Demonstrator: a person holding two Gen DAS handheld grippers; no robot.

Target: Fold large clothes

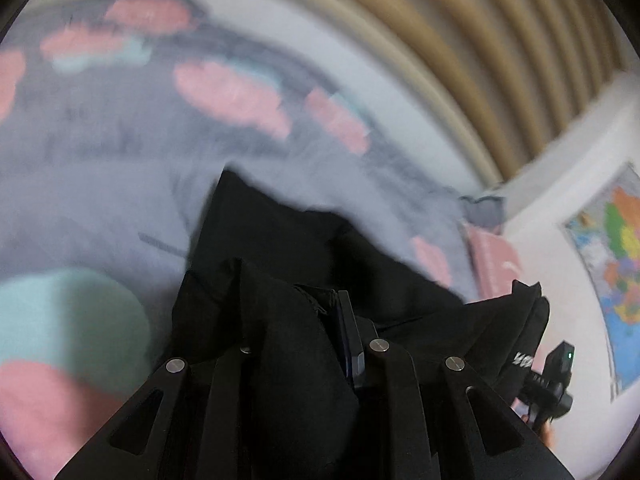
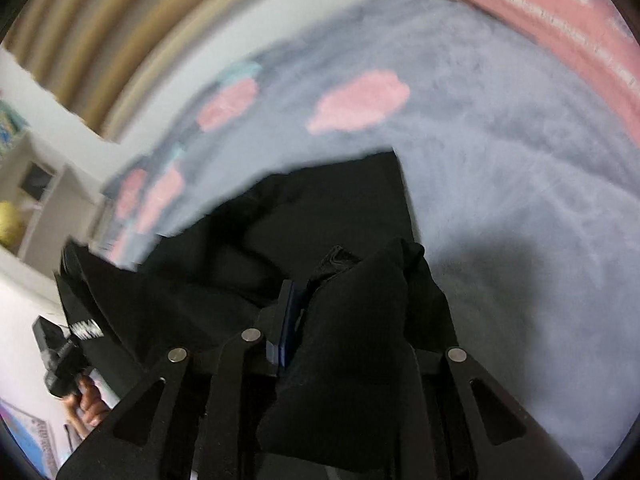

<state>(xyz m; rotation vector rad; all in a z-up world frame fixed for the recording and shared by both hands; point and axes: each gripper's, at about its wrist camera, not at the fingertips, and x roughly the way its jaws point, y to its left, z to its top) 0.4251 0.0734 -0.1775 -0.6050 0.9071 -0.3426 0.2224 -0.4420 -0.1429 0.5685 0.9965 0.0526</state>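
Observation:
A black garment (image 1: 280, 232) hangs stretched between my two grippers above a bed, and its lower part lies on the blanket. My left gripper (image 1: 332, 300) is shut on one bunched edge, with cloth heaped over its left finger. In the right wrist view the black garment (image 2: 340, 200) drapes the same way. There my right gripper (image 2: 300, 284) is shut on the other edge, with cloth piled over its right finger. White lettering (image 1: 522, 360) shows on the stretched edge. Each view shows the other handheld gripper at its side, the right one (image 1: 552, 376) and the left one (image 2: 60, 360), which a hand (image 2: 90, 404) holds.
The bed carries a grey-lilac blanket (image 2: 520, 200) with pink cloud shapes (image 2: 360, 104). A pink pillow (image 2: 560, 12) lies at its head. Beige ribbed curtains (image 1: 480, 40) hang behind the bed. A coloured map (image 1: 616, 260) is on the white wall. The picture is motion-blurred.

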